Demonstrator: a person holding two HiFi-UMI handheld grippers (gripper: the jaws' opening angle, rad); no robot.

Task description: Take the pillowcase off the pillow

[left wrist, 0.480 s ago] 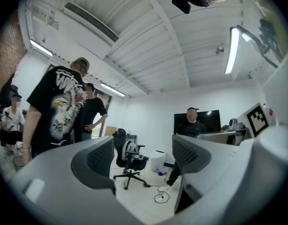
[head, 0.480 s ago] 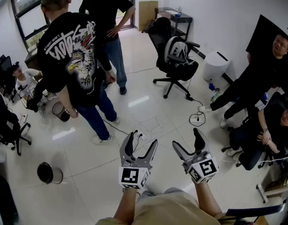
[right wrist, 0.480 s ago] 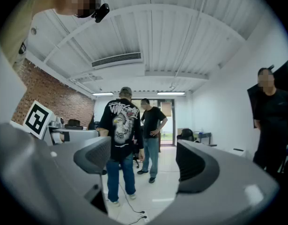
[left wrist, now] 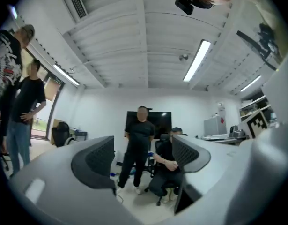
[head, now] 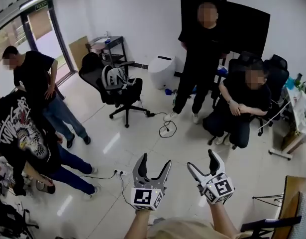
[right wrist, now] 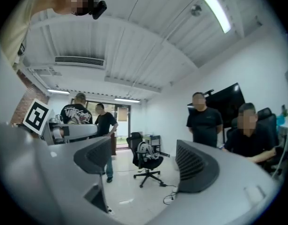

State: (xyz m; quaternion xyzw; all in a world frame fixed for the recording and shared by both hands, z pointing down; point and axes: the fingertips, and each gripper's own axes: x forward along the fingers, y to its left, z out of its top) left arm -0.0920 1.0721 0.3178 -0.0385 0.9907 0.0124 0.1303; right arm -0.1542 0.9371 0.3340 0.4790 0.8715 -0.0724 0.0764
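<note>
Jaws spread, nothing between them, on left gripper (head: 155, 160) and right gripper (head: 201, 159), both over floor (head: 143, 139).

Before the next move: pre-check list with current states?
1. Jaws of left gripper apart, nothing between: ok.
2. Jaws of right gripper apart, nothing between: ok.
3. Sight of pillow and pillowcase: not ok, neither shows in any view.
4. Both aimed at a work surface: not ok, both gripper views look across the room.
5. Space ahead free: not ok, standing person, seated person, office chair and floor cable lie ahead.
</note>
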